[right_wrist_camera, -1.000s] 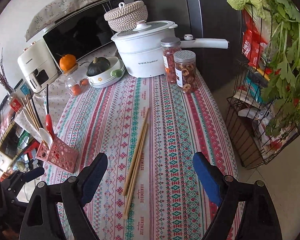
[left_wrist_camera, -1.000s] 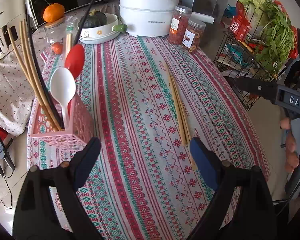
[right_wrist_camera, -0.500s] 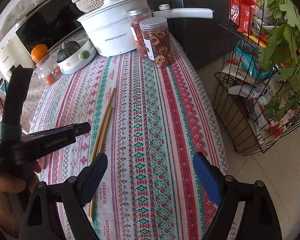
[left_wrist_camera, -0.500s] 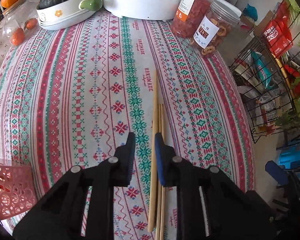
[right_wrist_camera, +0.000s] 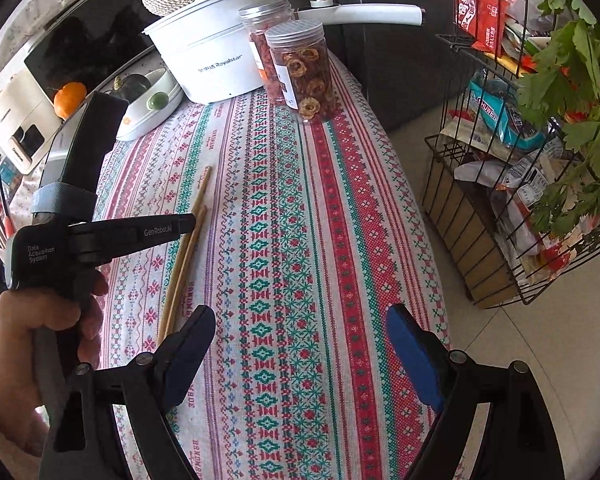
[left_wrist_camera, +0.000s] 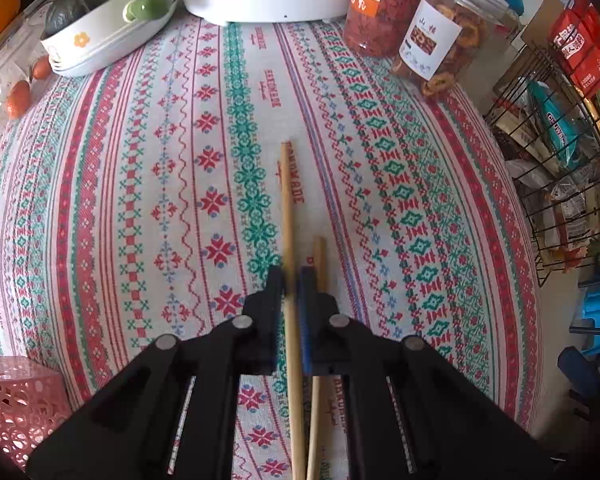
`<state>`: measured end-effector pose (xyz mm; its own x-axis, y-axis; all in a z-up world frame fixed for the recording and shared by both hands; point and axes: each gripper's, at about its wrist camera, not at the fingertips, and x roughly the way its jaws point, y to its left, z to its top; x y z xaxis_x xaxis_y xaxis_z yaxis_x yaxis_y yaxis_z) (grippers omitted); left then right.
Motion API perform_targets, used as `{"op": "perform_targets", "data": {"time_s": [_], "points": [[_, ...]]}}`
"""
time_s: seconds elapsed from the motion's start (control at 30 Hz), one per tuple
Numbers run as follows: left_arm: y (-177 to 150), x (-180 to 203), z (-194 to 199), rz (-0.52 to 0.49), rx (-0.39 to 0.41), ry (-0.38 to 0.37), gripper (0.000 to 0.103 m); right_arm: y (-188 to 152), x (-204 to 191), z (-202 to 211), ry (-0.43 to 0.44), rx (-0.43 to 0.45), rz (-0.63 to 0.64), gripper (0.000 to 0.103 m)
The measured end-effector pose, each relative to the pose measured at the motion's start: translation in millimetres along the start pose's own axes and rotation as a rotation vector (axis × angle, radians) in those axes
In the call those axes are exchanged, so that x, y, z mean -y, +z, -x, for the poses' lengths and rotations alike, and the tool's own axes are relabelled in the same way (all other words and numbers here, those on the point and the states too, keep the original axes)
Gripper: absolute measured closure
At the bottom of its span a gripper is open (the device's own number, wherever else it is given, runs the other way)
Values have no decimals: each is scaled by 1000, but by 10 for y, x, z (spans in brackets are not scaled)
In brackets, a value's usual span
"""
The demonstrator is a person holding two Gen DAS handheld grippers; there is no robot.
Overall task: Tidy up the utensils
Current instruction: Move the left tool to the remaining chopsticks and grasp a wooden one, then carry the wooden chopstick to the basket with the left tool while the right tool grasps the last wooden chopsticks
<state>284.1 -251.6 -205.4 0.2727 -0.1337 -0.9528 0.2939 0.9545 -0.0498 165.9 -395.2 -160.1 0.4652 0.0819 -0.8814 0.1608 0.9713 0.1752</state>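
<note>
Three wooden chopsticks (left_wrist_camera: pixel 287 216) lie close together on the patterned tablecloth (left_wrist_camera: pixel 112 200), about midway across the table (two show plainly in the left wrist view; a third thin one seems to sit against them in the right wrist view, though the blur there makes the count unsure). The left gripper (left_wrist_camera: pixel 291 280) points steeply down at them, its jaws drawn in until only the longest chopstick stands between the pads, pinched there, while a shorter chopstick (left_wrist_camera: pixel 319 252) lies just to the right, outside the jaws. A hand (right_wrist_camera: pixel 32 320) holds that tool from the left. The right gripper (right_wrist_camera: pixel 300 332) hangs over bare cloth with its two blue pads spread wide and nothing between them. At the far edge stand one white pot (right_wrist_camera: pixel 216 56), two jars (right_wrist_camera: pixel 304 72) of dried fruit side by side, and one white dish (left_wrist_camera: pixel 108 28) with a dark squash in it. One pink perforated holder (left_wrist_camera: pixel 16 404) sits at the near left corner. A wire rack (right_wrist_camera: pixel 500 208) of packets and greens stands off the right edge. Between the chopsticks and the jars, and out toward the right edge, the cloth is open.
</note>
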Motion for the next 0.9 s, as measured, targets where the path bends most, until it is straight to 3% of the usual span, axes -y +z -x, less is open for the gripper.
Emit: {"op": "perform_targets", "data": {"time_s": [0.23,0.6,0.9], "points": [[-202,-92,251,-23,33,23,95,-23,-99,18,-7,-3,21,15],[-1052,-379,1273,-138,230,-47,95,-114,-229,146,-16,7,57,15],[-1525,-906,1709,-78,376,-102,95,-93,-298,144,17,7,6,15]]}}
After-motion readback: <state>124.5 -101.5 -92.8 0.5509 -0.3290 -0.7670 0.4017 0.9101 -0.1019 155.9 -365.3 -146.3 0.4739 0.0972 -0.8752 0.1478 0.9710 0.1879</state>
